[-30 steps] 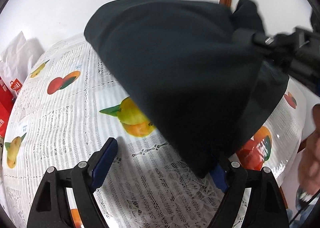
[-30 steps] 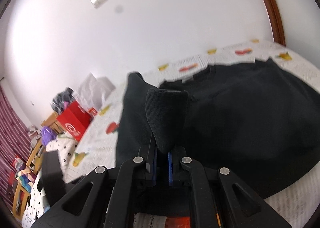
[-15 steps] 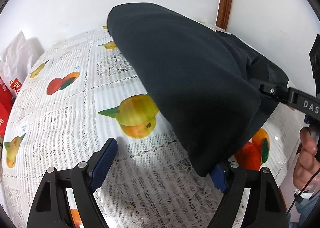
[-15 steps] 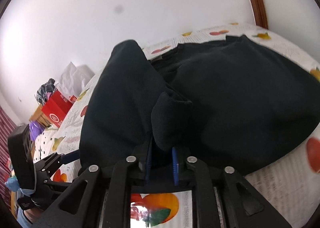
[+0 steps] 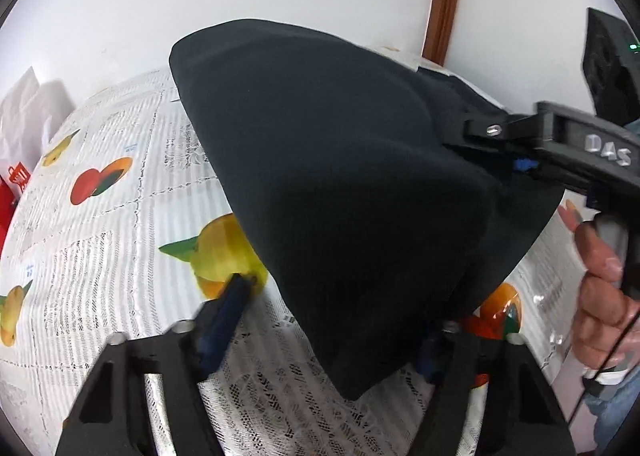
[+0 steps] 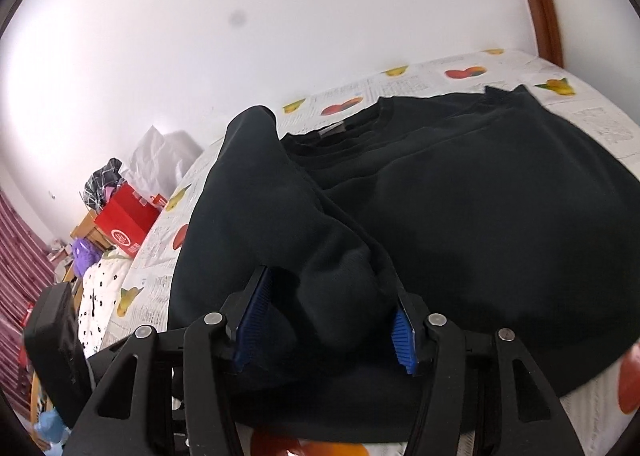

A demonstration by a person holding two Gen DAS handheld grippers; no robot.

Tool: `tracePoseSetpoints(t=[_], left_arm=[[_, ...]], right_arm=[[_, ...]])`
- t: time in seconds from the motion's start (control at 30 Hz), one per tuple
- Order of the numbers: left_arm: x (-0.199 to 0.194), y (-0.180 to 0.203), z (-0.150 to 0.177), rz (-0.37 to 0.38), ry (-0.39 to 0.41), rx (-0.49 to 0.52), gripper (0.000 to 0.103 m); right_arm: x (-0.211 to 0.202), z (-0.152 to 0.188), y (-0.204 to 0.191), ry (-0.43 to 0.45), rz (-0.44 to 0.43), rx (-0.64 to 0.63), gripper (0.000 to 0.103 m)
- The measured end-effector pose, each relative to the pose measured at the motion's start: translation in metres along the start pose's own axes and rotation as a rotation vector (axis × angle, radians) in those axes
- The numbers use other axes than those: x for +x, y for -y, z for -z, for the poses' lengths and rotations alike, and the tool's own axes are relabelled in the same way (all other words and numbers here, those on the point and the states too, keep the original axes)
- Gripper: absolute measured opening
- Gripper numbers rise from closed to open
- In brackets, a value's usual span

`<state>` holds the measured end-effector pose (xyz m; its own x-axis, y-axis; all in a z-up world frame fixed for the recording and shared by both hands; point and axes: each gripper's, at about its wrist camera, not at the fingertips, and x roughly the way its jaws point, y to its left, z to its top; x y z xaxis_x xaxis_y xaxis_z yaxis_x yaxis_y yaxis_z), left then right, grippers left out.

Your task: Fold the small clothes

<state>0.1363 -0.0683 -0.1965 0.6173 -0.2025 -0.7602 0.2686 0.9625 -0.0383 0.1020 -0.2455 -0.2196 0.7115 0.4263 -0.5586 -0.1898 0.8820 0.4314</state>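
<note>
We are folding the dark sweatshirt on the fruit-print tablecloth, its hem at the near edge and its collar toward the far edge by the wall. We are laying the sleeve flat across the body before withdrawing. A second ago our right gripper was clamped on the cuff; now its jaws are standing apart around it. Our left gripper is also standing apart, empty, narrower than earlier.
</note>
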Motion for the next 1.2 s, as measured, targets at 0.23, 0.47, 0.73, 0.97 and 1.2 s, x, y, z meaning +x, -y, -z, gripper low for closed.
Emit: tracePoseSetpoints(t=[0.23,0.47,0.73,0.97,1.2], left_arm=[[-0.003,-0.013,-0.006,-0.015,0.013,-0.044,0.025],[-0.006,-0.046,-0.007,-0.047,0.027,-0.105,0.021],[-0.011,-0.087,-0.004,-0.022,0.03,-0.194,0.023],[0.006,-0.061,-0.014,0.015,0.035,-0.139,0.08],[0.026,-0.047,-0.023,-0.122,-0.004,-0.109,0.066]], right_arm=[[0.037,-0.005,-0.014,-0.037,0.047,-0.095,0.013],[0.064,-0.012,-0.042,-0.066,0.063,-0.175,0.012],[0.087,-0.018,-0.067,-0.083,0.034,-0.181,0.012],[0.083,-0.02,-0.061,-0.089,0.007,-0.145,0.012],[0.059,-0.024,-0.051,-0.025,-0.052,-0.095,0.012]])
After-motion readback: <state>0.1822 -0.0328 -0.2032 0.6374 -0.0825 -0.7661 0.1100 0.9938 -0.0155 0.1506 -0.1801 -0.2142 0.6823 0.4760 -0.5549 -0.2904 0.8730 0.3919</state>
